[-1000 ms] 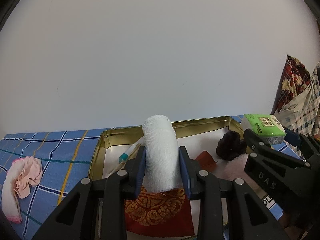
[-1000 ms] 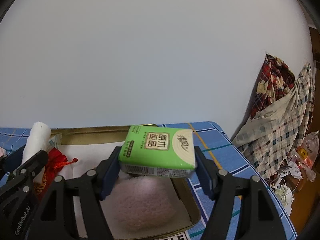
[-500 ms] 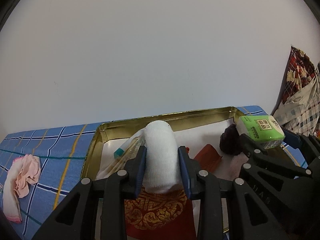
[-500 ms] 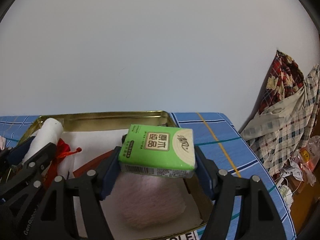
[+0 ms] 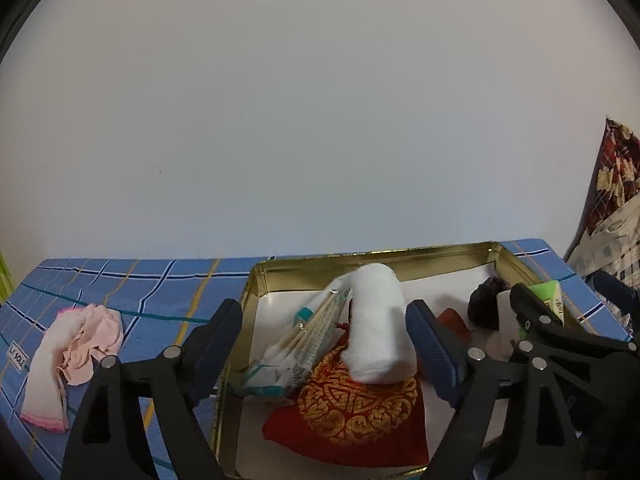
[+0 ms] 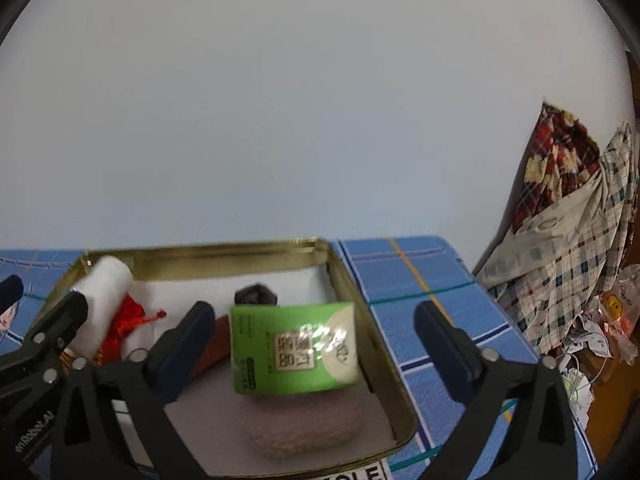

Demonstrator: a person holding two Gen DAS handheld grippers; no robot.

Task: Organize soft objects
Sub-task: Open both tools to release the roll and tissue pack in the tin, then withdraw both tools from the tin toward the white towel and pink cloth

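Observation:
A gold tin (image 5: 252, 292) stands on the blue checked cloth. My left gripper (image 5: 323, 314) is opening. The white gauze roll (image 5: 378, 328) lies between its fingers, let go, on a red and gold pouch (image 5: 360, 412) beside a pack of cotton swabs (image 5: 296, 344). My right gripper (image 6: 314, 320) is also opening. The green tissue pack (image 6: 294, 350) sits loose and blurred between its fingers, on a pink fluffy pad (image 6: 304, 424) in the tin (image 6: 352, 292). A dark purple bundle (image 6: 256, 294) lies behind it. The gauze roll (image 6: 104, 300) shows at the tin's left.
A pink cloth (image 5: 80, 344) lies on the blue checked cloth (image 5: 140, 288) left of the tin. Plaid clothes (image 6: 560, 208) hang at the right, with crumpled bags (image 6: 612, 312) below them. A plain wall stands right behind the table.
Both grippers opened wide. The gauze roll tipped down onto the red pouch. The green tissue pack dropped from the right gripper's pads onto the pink pad.

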